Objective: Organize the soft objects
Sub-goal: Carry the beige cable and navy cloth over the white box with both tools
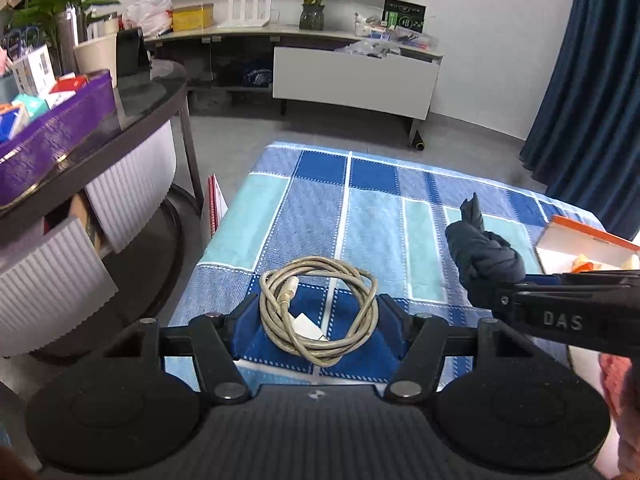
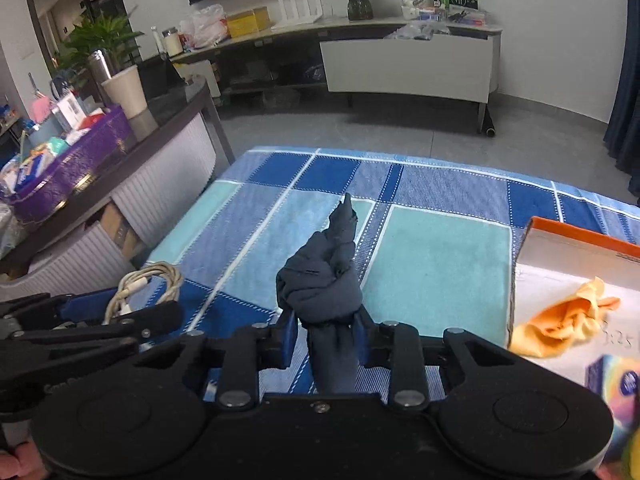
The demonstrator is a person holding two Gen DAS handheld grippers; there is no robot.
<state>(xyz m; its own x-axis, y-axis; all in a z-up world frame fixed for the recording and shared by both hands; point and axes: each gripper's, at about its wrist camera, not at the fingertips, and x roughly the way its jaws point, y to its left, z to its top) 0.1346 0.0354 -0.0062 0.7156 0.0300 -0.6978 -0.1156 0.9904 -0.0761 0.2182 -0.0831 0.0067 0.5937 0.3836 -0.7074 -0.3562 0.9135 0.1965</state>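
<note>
Navy cloth [image 2: 320,292], knotted into a bundle, sits clamped in the right gripper [image 2: 326,336] above the checked bedspread [image 2: 436,264]. Left gripper [image 1: 318,320] grips a coiled grey cable [image 1: 320,308] (an orange-rimmed box [image 2: 576,240] lies beside).

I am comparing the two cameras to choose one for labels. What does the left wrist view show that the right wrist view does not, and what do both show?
Only the left wrist view shows the whole coiled grey cable between the left gripper pads, and a red and white packet beside the bed.

Only the right wrist view shows the orange cloth lying inside the orange-rimmed box, and a colourful packet at the right edge.

Both show the dark knotted cloth clamped in the right gripper, the checked blue blanket and the purple box.
</note>
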